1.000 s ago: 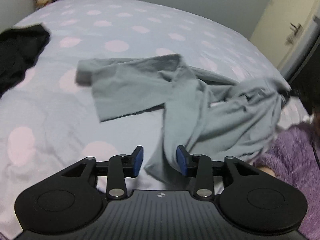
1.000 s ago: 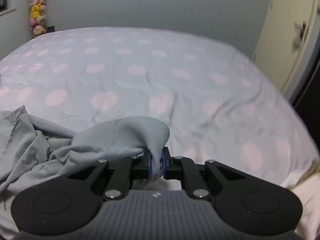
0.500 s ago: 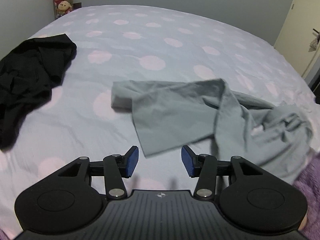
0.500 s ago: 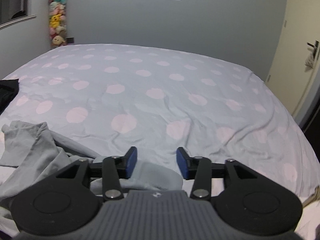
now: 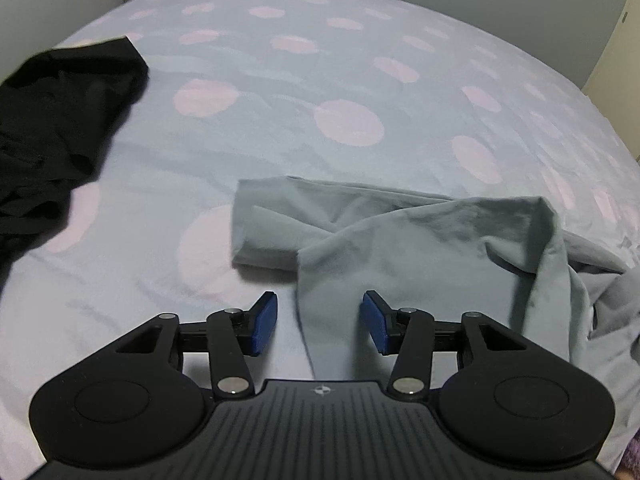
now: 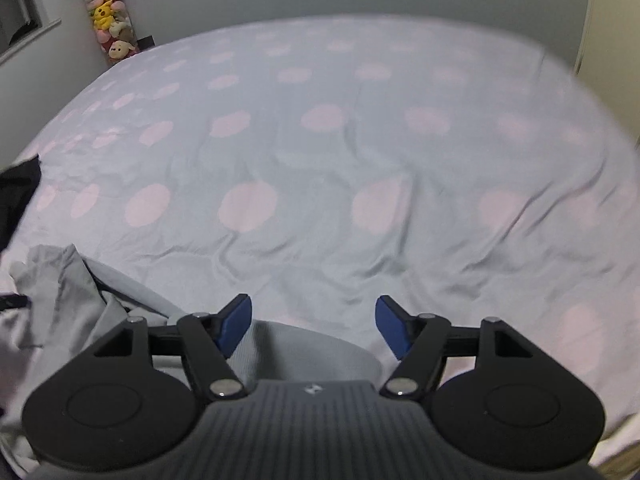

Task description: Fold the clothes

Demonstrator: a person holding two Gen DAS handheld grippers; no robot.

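bed open beyond | grey garment edge between closing left fingers | right fingers opening, empty

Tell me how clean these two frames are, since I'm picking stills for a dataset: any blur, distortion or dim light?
Left wrist: dim, fisheye bends the bed; grey garment fairly sharp, black garment slightly smeared. Right wrist: softer throughout, bed's far edge motion-blurred, plush toys fuzzy.
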